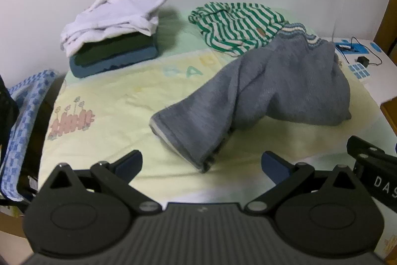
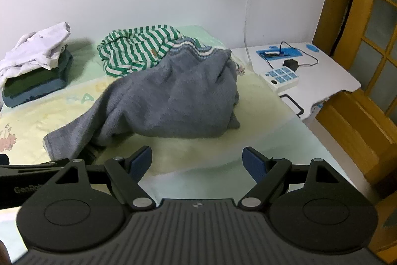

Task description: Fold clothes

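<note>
A crumpled grey knit sweater (image 1: pixel 273 91) (image 2: pixel 171 96) lies on the pale yellow bed cover (image 1: pixel 111 103) (image 2: pixel 198 150), one sleeve stretched toward me. Behind it sits a rumpled green-and-white striped garment (image 1: pixel 238 26) (image 2: pixel 139 49). My left gripper (image 1: pixel 201 165) hovers open just short of the sleeve's cuff, with nothing between its fingers. My right gripper (image 2: pixel 197 162) is open too, in front of the sweater's body and apart from it. The right gripper's body shows at the right edge of the left wrist view; the left gripper's body shows at the left edge of the right wrist view.
A folded stack (image 1: pixel 114 54) (image 2: pixel 34 81) of dark green and blue clothes with a loose white garment (image 1: pixel 111 16) (image 2: pixel 34 51) on top sits at the back left by the wall. A white side table (image 2: pixel 317 76) (image 1: pixel 367 61) with a charger and blue items stands to the right. A blue checked cloth (image 1: pixel 22 121) hangs at the left.
</note>
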